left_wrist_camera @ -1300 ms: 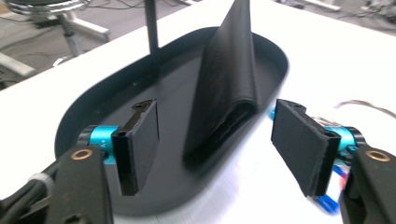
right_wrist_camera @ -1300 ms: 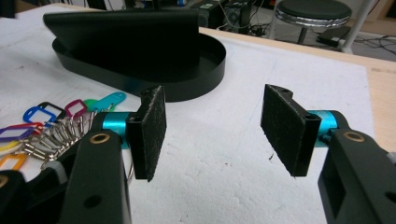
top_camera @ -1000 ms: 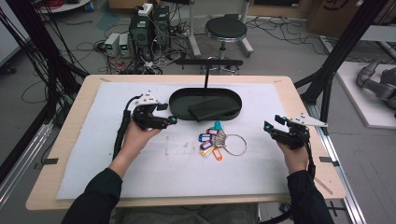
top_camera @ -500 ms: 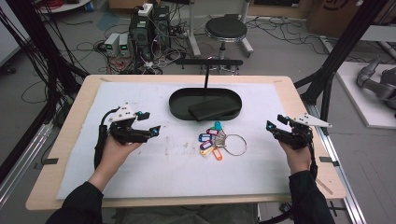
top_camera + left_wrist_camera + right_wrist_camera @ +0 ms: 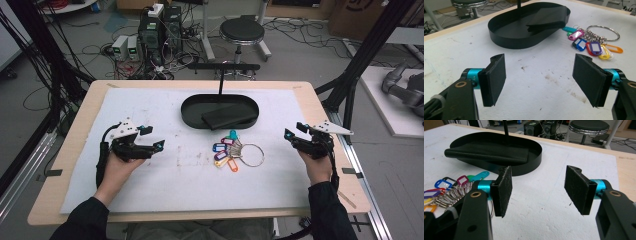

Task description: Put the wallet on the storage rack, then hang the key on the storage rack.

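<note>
Sitting just in front of the black oval tray [image 5: 220, 111]: bunch of key tags [image 5: 231, 153]. Hovering either side with jaws apart, empty: left hand-held gripper [image 5: 151, 145], right hand-held gripper [image 5: 291, 135]. Probably risking tags splaying or slipping if pinching only the thin ring.

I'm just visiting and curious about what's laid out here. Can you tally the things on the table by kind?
Black oval tray: 1
Black wallet lying in the tray: 1
Key ring with coloured tags: 1
Hand-held grippers, left and right, both with fingers apart and holding nothing: 2
Total: 5
</note>
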